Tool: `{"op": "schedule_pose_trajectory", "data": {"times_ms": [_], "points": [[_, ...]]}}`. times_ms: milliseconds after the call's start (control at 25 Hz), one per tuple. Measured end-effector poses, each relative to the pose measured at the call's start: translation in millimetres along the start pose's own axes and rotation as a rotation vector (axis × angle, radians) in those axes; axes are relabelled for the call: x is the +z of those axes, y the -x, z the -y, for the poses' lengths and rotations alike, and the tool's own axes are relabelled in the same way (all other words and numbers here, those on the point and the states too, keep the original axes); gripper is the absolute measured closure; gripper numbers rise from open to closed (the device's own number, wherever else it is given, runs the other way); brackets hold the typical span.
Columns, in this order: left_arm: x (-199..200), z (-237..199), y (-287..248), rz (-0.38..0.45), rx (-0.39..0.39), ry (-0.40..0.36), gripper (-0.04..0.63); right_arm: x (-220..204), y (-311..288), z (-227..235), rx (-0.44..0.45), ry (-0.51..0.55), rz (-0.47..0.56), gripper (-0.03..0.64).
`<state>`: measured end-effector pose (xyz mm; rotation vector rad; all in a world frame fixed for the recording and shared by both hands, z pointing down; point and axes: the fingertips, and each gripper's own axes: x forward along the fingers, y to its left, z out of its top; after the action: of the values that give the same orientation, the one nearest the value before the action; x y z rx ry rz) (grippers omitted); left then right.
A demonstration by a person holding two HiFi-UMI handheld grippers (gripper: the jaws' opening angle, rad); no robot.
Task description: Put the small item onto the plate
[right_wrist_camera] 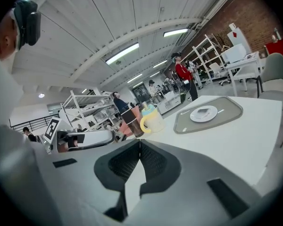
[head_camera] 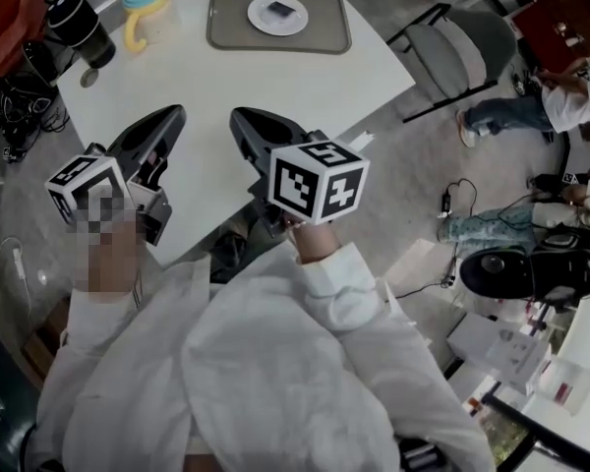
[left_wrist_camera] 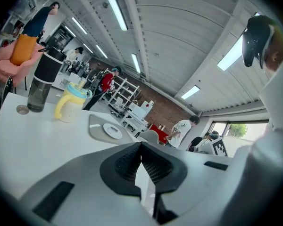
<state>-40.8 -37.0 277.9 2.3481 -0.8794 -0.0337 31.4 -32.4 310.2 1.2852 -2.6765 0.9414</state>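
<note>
I've got the left gripper [head_camera: 170,118] and right gripper [head_camera: 242,119] both pinched shut, empty, well short of the tray [head_camera: 329,33]. The small item [head_camera: 279,11] lies on the plate [head_camera: 259,21] in the tray, with the yellow cup [head_camera: 146,14] and dark bottle [head_camera: 79,26] left of the tray.

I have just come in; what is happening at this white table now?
A person in a white coat holds a gripper in each hand above the near edge of the white table. The left gripper and the right gripper are both shut and empty. At the far side, a small dark flat item lies on the round white plate, which sits on a grey tray.
</note>
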Motion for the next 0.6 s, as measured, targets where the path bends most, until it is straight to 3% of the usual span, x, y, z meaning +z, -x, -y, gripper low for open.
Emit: {"op": "schedule_pose_trajectory", "data": {"times_ms": [600], "points": [[-37, 24, 5, -0.038, -0.001, 0.025, 0.584, -12, 20, -2, 0.023, -0.018, -0.018, 0.601]]}}
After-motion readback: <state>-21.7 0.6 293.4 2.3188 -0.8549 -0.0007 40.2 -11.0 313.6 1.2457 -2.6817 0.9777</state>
